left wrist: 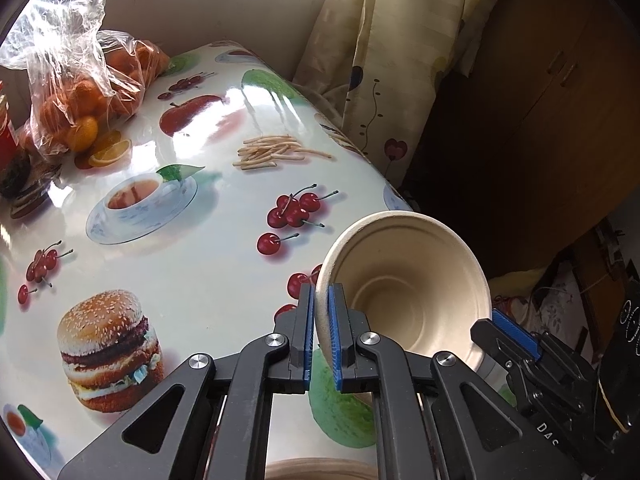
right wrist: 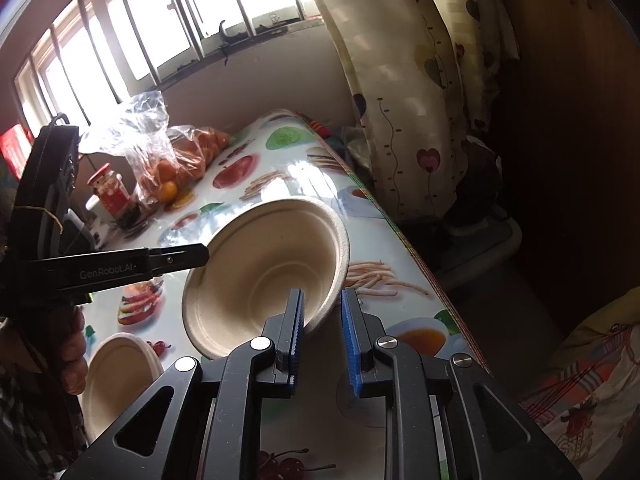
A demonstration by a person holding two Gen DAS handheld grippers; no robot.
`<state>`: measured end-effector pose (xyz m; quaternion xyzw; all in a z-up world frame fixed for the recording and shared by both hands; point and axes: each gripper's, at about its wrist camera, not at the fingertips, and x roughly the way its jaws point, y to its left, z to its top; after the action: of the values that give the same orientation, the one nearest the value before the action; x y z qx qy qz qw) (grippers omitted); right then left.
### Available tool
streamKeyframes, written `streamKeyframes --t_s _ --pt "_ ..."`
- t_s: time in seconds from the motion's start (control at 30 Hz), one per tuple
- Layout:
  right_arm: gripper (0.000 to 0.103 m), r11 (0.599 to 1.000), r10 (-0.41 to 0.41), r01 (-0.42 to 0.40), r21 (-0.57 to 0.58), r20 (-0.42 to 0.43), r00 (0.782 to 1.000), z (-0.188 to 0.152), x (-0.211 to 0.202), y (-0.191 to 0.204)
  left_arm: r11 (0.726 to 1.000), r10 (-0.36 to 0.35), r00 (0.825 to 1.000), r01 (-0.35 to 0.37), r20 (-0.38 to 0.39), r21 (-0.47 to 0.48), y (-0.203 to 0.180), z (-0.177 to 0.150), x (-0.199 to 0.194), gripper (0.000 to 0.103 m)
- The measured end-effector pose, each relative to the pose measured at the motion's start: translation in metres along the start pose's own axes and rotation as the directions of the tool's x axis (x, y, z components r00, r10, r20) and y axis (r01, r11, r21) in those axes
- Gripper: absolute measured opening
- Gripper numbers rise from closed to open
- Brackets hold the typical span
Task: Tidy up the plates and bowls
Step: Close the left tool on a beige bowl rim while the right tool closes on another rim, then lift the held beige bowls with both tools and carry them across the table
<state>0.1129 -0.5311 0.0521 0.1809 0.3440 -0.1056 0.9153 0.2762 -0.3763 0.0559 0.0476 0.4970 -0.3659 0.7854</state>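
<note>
Glossy fruit-print tablecloth [left wrist: 192, 264], curtain [left wrist: 360, 40], both grippers [left wrist: 320, 332] [right wrist: 322, 332] clamping paper bowl [left wrist: 404, 280] rim

My left gripper [left wrist: 322, 334] and right gripper [right wrist: 322, 338]: black frames, blue ribbed pads [left wrist: 333, 336], silver screws [left wrist: 275, 340], white "GenRobot.AI" lettering.

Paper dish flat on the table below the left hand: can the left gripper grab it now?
Probably not yet: the left gripper is shut on the rim of the raised bowl, as is the right gripper. The dish lies uncovered close below, so the way looks free once the bowl is released.
</note>
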Motion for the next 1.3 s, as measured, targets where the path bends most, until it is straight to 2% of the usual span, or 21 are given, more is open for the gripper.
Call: streamKeyframes --t_s 0.6,1.3 --pt "0.018 1.0 -0.002 0.002 0.004 0.003 1.0 0.0 -0.001 -0.001 1.0 0.003 1.0 -0.003 0.011 0.001 -0.003 -0.001 -0.006 0.007" --pt "0.018 1.0 0.02 -0.019 -0.005 0.036 0.999 0.001 -0.031 0.01 1.0 -0.016 0.997 0.017 0.069 -0.006 -0.004 -0.012 -0.044 0.007"
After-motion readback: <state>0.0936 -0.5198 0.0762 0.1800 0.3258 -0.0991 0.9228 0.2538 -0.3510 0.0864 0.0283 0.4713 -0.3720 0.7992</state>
